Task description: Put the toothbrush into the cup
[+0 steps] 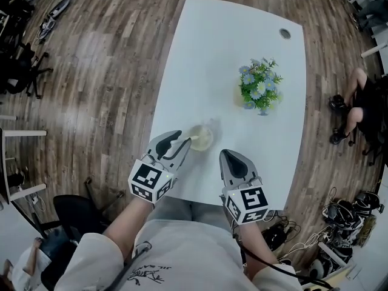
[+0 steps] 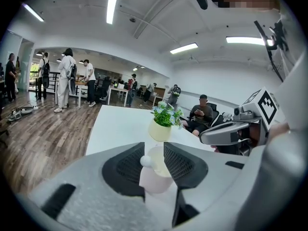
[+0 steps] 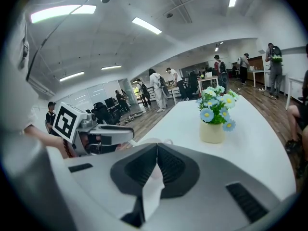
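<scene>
A pale, translucent cup [image 1: 203, 138] stands near the front edge of the white table [image 1: 206, 59]. In the left gripper view the cup [image 2: 156, 181] sits right in front of my left gripper [image 2: 153, 147], between its spread jaws. The toothbrush's rounded white end [image 2: 145, 161] pokes over the cup's rim beside the left pad; the remainder of the toothbrush is hidden. No pad presses on it, so the left gripper [image 1: 183, 143] is open. My right gripper [image 1: 226, 154] hovers to the right of the cup, jaws [image 3: 156, 147] shut with nothing in them.
A small pot of blue and white flowers [image 1: 259, 86] stands mid-table beyond the cup. A cable hole [image 1: 285, 33] lies at the far right corner. A person [image 1: 357, 102] sits off the table's right side, and chairs [image 1: 24, 71] stand on the wooden floor at left.
</scene>
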A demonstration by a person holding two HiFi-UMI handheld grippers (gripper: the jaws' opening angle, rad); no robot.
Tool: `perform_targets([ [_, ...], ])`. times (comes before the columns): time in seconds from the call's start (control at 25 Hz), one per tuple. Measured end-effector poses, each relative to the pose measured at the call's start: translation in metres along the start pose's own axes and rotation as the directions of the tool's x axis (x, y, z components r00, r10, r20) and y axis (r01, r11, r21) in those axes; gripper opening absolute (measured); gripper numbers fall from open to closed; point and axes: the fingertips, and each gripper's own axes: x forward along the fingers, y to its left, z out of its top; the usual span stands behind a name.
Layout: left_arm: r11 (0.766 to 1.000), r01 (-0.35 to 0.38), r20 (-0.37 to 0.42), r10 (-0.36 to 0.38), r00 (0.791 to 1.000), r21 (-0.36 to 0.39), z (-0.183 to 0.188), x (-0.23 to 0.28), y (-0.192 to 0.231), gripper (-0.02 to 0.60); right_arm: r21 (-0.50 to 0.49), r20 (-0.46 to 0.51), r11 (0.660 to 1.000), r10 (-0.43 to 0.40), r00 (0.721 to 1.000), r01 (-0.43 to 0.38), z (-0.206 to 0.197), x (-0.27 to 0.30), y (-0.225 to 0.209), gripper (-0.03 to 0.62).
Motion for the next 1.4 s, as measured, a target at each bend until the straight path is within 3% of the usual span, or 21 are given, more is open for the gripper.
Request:
perform_targets([
  [0.44, 0.997, -0.062, 0.082, 0.059, 0.995, 0.036, 0.046, -0.052, 0.001, 0.117, -0.039, 0.045, 0.999, 0.011, 0.999, -0.009, 0.025, -0.021, 0.017, 0.018],
  [0.56, 0.996, -0.067, 0.101, 0.061, 0.993, 0.054, 0.057, -0.069, -0.009, 0.069, -0.046, 0.058, 0.999, 0.013, 0.998, -0.010, 0.033, -0.030, 0.023, 0.018],
  [0.84, 1.000, -0.026, 0.117, 0.027, 0.993, -0.013, 0.061, -0.090, -0.042, 0.014, -0.061, 0.081, 0.998, 0.006, 0.997, -0.001, 0.041, -0.050, 0.036, 0.019],
  [1.08, 0.999, -0.037, 0.132, 0.035, 0.991, 0.014, 0.062, -0.096, -0.070, 0.014, -0.066, 0.089, 0.998, -0.015, 0.996, 0.021, 0.046, -0.056, 0.046, 0.020],
  [1.4, 0.999, -0.029, 0.127, 0.026, 0.992, 0.023, 0.069, -0.096, -0.071, 0.012, -0.075, 0.117, 0.997, -0.008, 0.993, 0.017, 0.053, -0.062, 0.058, 0.020],
])
